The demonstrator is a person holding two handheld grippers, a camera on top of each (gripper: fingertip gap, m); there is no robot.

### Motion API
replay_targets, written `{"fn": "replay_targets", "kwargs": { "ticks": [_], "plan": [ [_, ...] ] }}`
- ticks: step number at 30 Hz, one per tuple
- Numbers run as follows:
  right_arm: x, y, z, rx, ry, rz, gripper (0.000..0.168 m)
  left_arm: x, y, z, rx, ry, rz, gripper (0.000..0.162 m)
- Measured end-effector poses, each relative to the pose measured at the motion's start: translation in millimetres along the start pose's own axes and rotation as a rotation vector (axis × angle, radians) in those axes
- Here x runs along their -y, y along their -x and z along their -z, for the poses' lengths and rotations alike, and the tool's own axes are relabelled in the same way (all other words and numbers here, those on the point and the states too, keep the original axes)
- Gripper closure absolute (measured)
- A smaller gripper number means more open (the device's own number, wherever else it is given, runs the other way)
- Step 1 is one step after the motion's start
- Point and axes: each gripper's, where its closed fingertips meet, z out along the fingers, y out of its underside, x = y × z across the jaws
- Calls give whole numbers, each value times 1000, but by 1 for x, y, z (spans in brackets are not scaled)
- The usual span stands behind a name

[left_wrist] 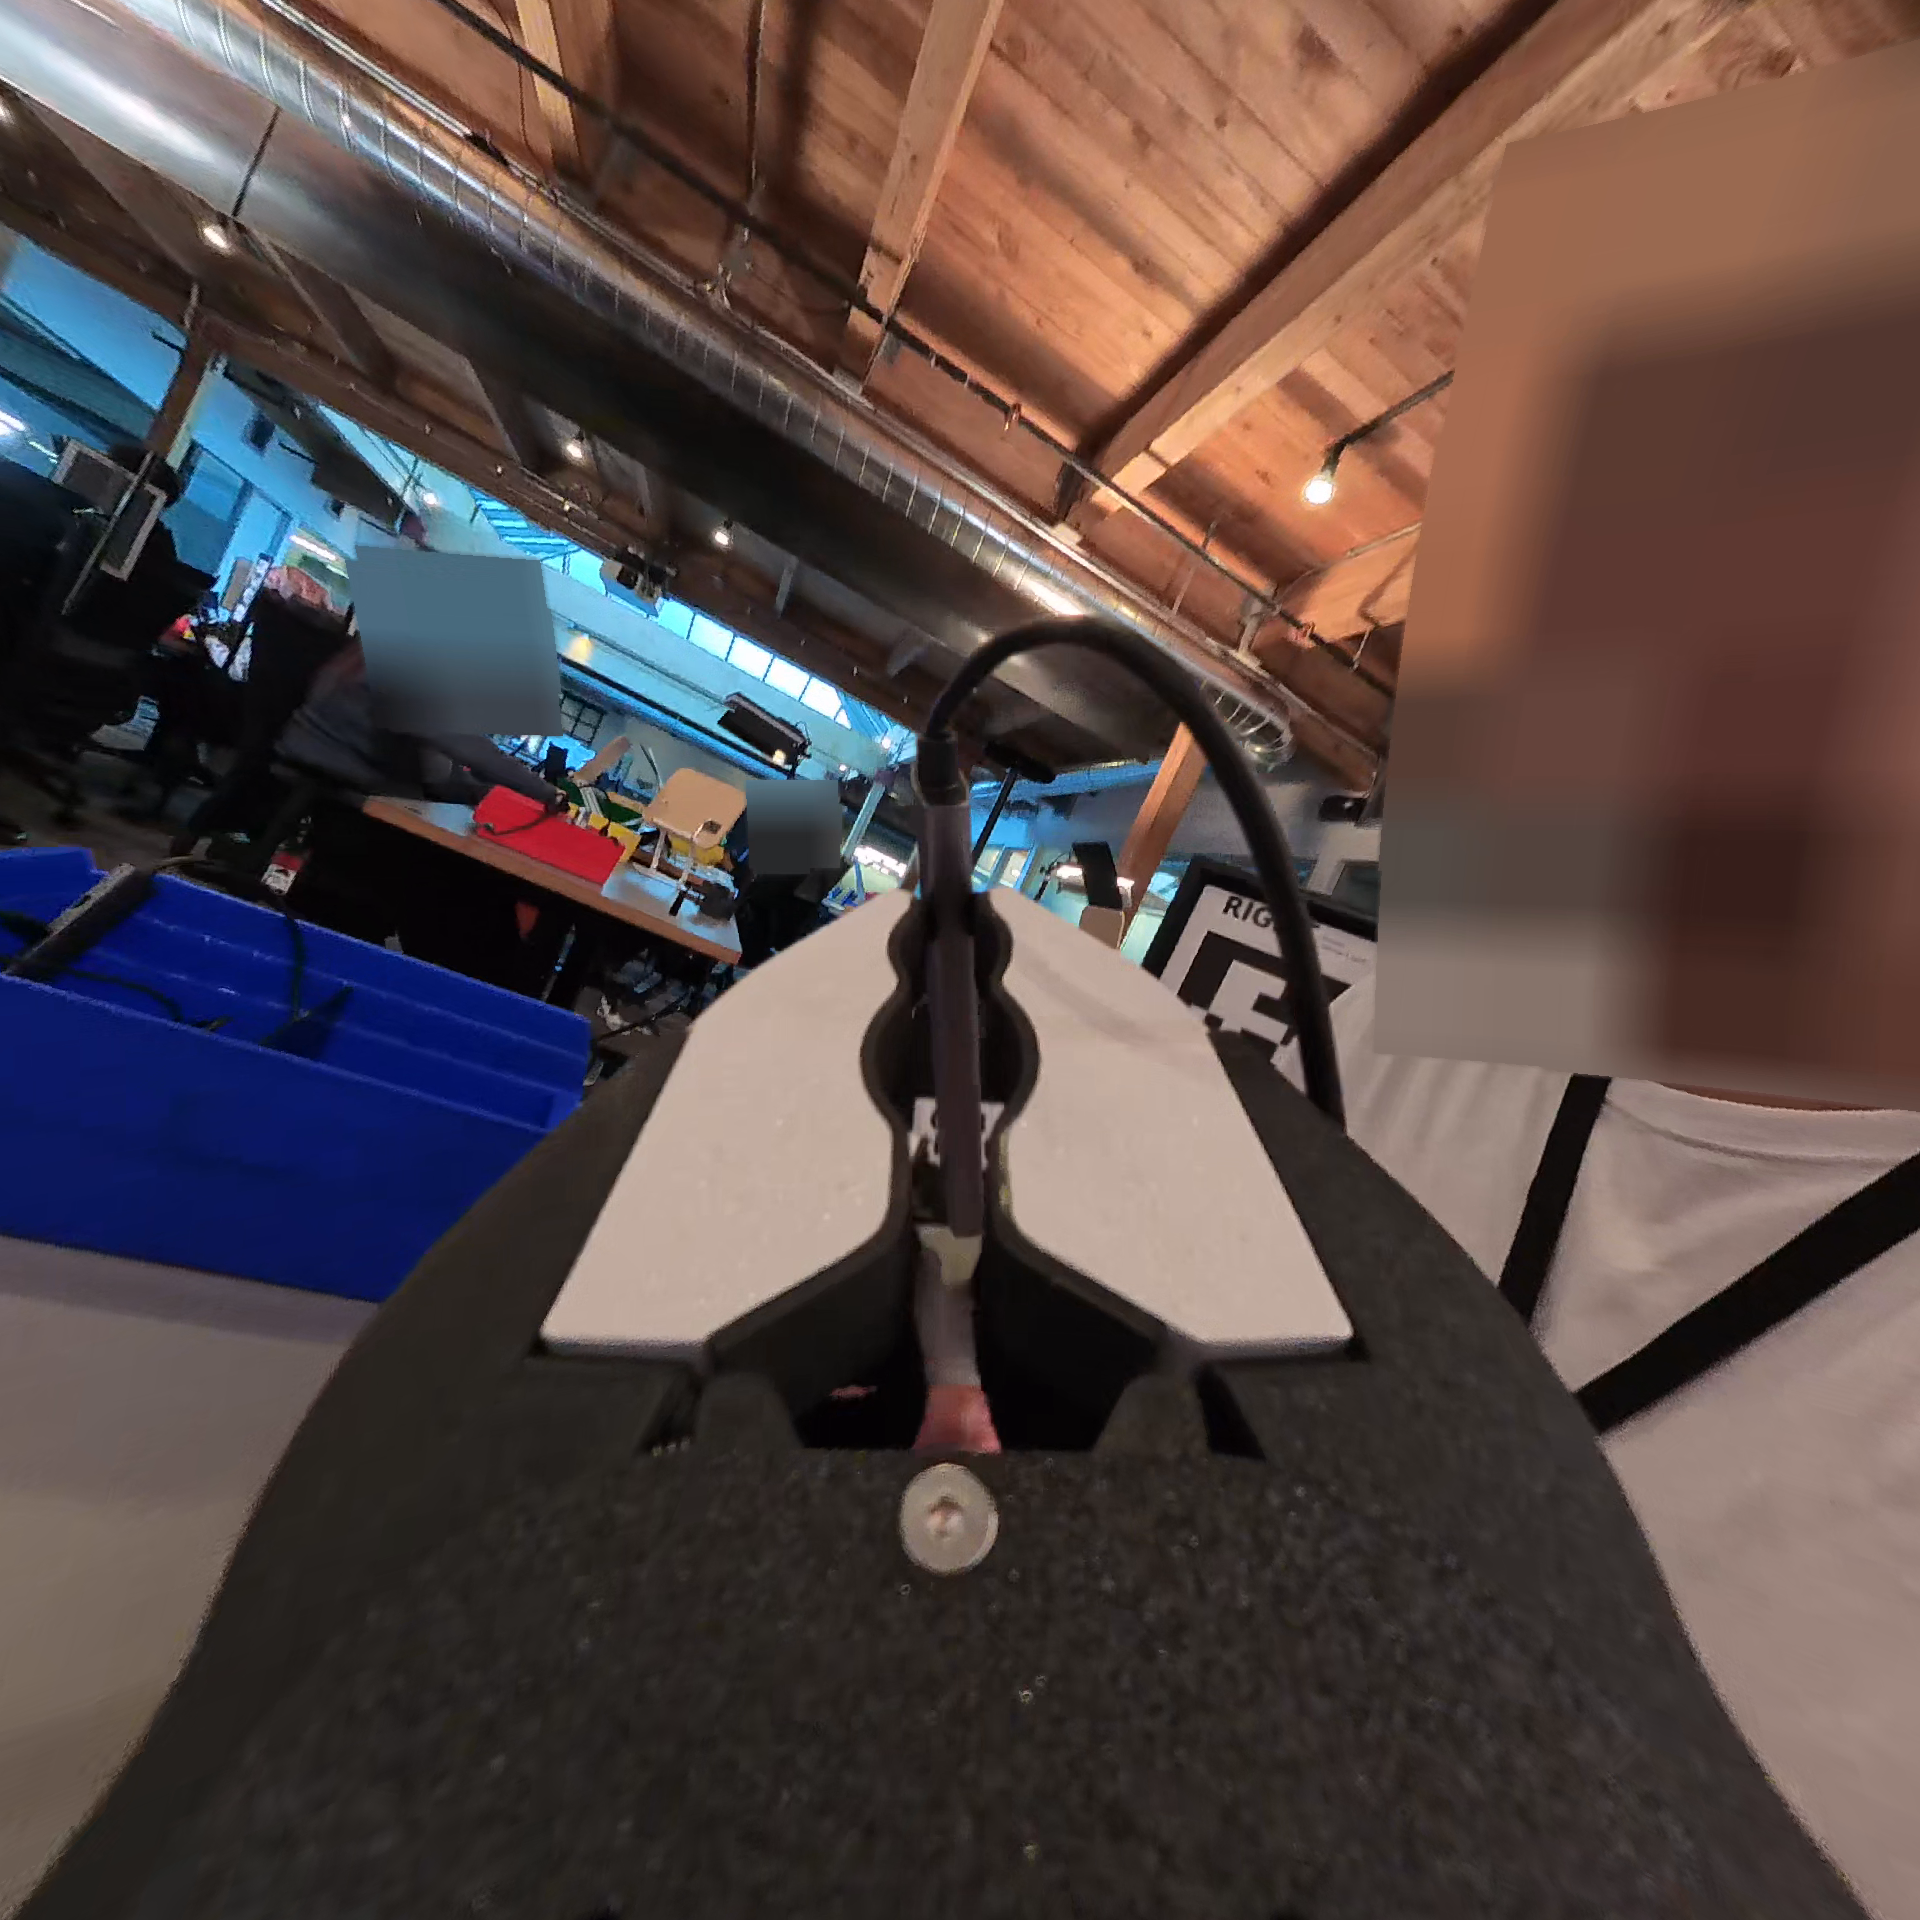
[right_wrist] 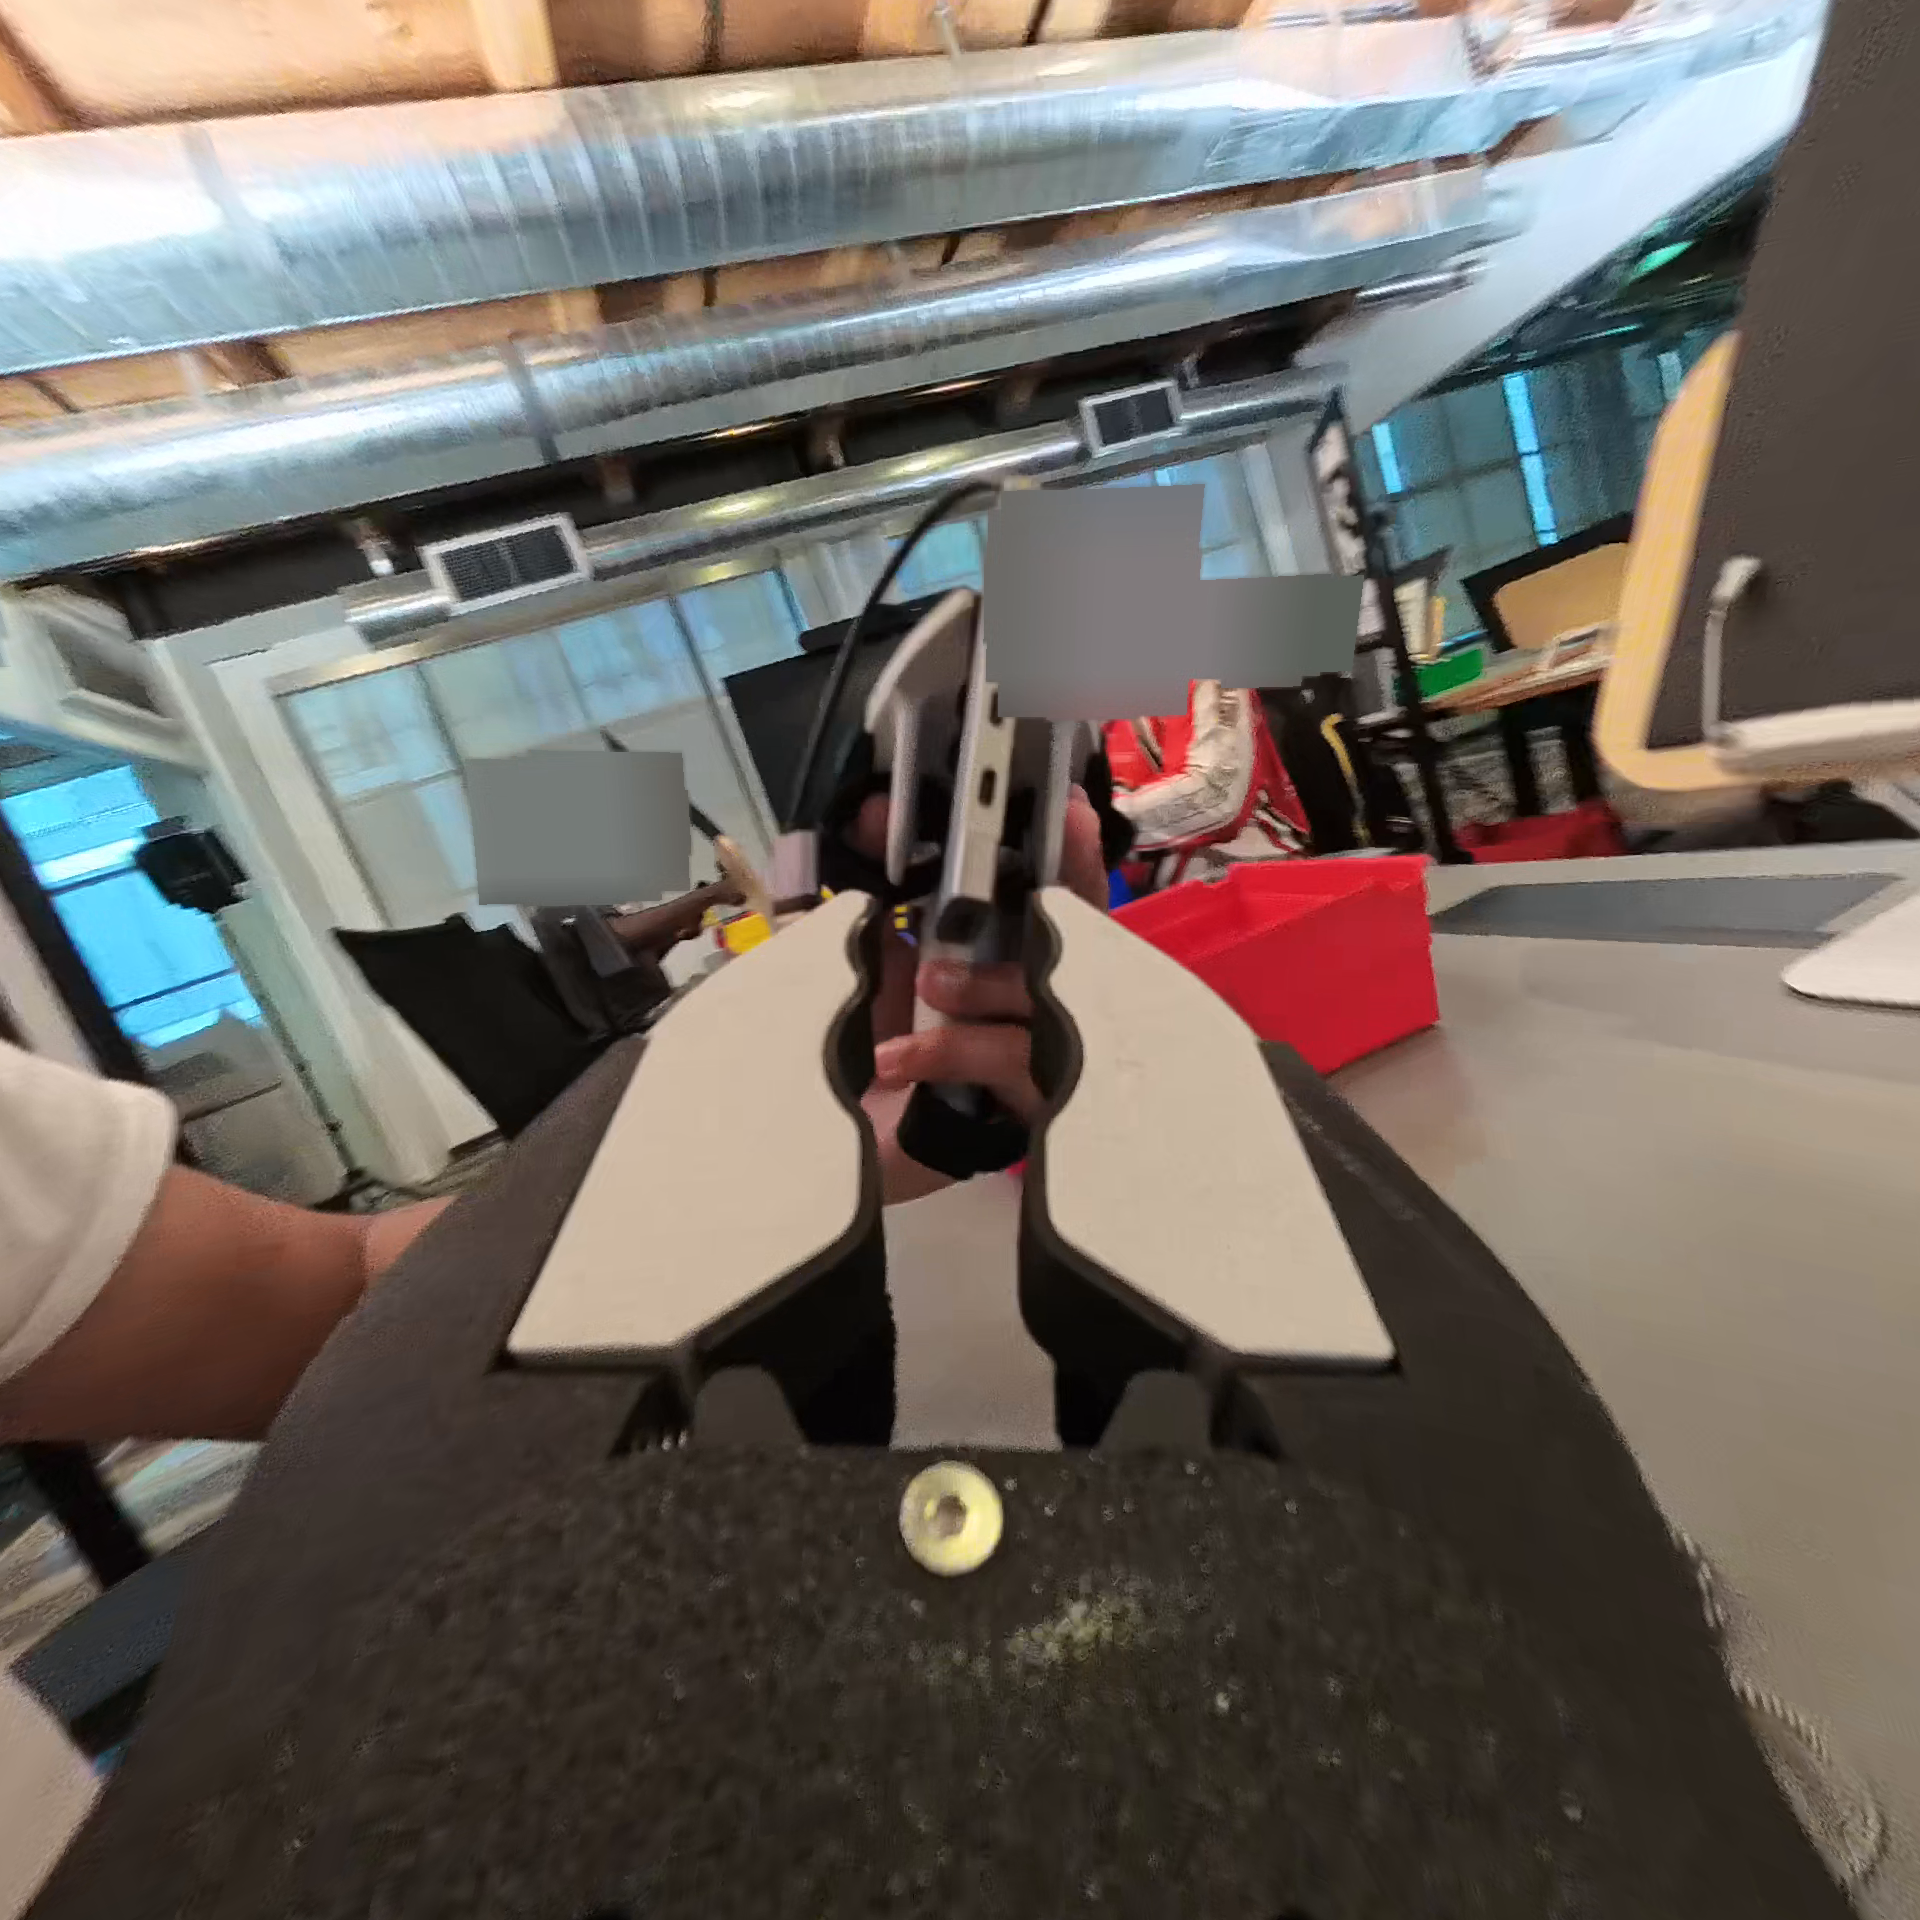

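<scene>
While tilted up toward a wood ceiling (left_wrist: 1143, 208), left gripper (left_wrist: 948, 914) is clenched on a thin dark plug (left_wrist: 961, 1091) w/ black cable (left_wrist: 1195, 707) looping over to the right. Blue bin (left_wrist: 260, 1122) sits to its left on a grey table (left_wrist: 125, 1455). Right gripper (right_wrist: 951, 914): jaws released, apart, nothing between them. Beyond it, a hand (right_wrist: 956, 1049) holds the other gripper. Red bin (right_wrist: 1299, 956) on table to the right; metal duct (right_wrist: 623, 208) overhead.

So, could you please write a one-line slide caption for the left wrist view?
Left gripper shut on a thin dark cable connector, raised beside a blue plastic bin.
</scene>
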Motion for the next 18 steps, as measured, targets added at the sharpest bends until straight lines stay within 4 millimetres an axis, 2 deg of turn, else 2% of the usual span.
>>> {"fn": "replay_targets", "kwargs": {
  "ticks": [3, 7, 10, 14, 18],
  "plan": [
    [-15, -5, 7, -61, -7, -50, 139, -8, 2, -1, -8, -52, 39, 154],
    [-9, -5, 4, -12, -72, -174, 142, -22, 13, -6, 15, -74, 67, 154],
    [-2, -13, 7, -61, -110, -151, 159, -32, 16, -8, 22, -48, 69, 154],
    [-1, -22, 16, -67, -92, -154, 159, -39, 21, -6, 64, -20, 41, 154],
    [13, -27, 25, -58, -145, -164, 159, -49, 22, -5, 78, 2, 28, 154]
  ]
}}
